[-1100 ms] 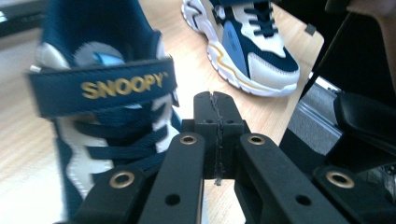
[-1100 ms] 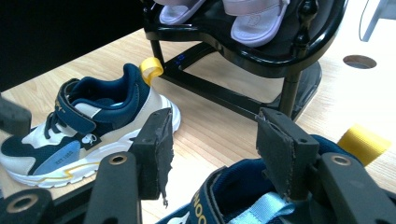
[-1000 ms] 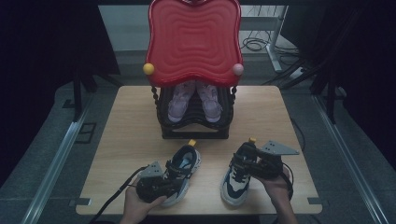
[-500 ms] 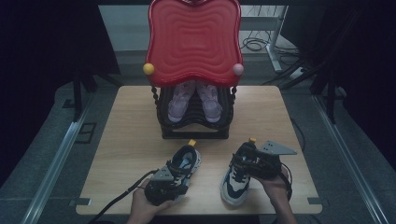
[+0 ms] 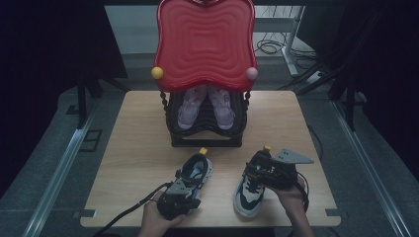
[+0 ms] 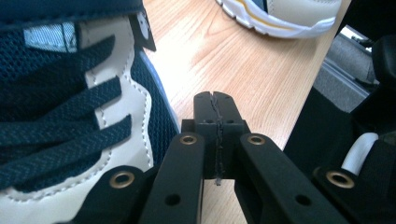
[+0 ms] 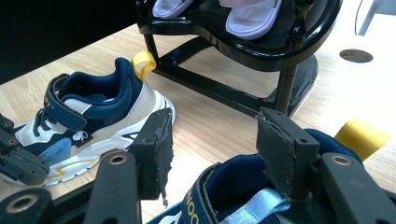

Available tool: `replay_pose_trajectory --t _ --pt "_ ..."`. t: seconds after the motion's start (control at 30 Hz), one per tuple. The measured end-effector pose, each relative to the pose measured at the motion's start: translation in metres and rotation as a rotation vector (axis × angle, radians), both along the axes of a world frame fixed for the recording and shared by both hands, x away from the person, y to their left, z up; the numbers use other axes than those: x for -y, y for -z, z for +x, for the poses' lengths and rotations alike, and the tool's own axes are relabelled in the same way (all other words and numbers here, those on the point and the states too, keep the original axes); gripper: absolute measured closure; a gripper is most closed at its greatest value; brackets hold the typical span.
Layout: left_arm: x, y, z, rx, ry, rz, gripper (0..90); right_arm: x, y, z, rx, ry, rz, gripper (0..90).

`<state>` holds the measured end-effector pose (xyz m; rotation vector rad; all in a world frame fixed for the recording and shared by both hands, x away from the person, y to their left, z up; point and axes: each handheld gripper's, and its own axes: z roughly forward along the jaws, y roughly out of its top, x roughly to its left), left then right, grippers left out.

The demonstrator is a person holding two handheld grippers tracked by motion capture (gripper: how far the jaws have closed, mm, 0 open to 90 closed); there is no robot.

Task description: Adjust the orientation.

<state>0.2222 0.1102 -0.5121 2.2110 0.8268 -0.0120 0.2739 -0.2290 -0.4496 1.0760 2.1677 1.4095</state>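
Note:
Two navy and white sneakers lie on the wooden table (image 5: 133, 148). The left sneaker (image 5: 197, 168) has its laces close at the left of the left gripper view (image 6: 70, 116). My left gripper (image 5: 187, 191) is at that shoe's toe end. Its jaws are shut with nothing between them (image 6: 215, 105), just beside the shoe's side, over bare wood. The right sneaker (image 5: 249, 195) lies under my right gripper (image 5: 258, 170). That gripper (image 7: 212, 144) stands open over the shoe's ankle opening (image 7: 233, 186), one pad on each side, with no visible squeeze.
A black shoe rack (image 5: 205, 131) with a red wavy top (image 5: 205, 44) stands at the table's back middle and holds a pair of pale pink shoes (image 5: 205, 106). Its base (image 7: 219, 88) is close ahead of the right gripper. The table's front edge is near both hands.
My left gripper has slid a little to the right and lower, in toward the toe of the left sneaker. The right gripper and both shoes have stayed put.

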Motion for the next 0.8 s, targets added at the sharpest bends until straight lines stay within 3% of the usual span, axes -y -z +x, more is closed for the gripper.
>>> replay_pose_trajectory --t 0.3,0.8 --pt "-0.005 -0.002 0.002 -0.014 0.007 0.026 90.0 0.000 0.000 0.000 -0.002 0.001 0.001 46.2" --pt "-0.013 -0.003 0.007 -0.039 0.006 0.034 90.0 0.001 0.000 0.000 -0.001 0.000 -0.001 46.3"
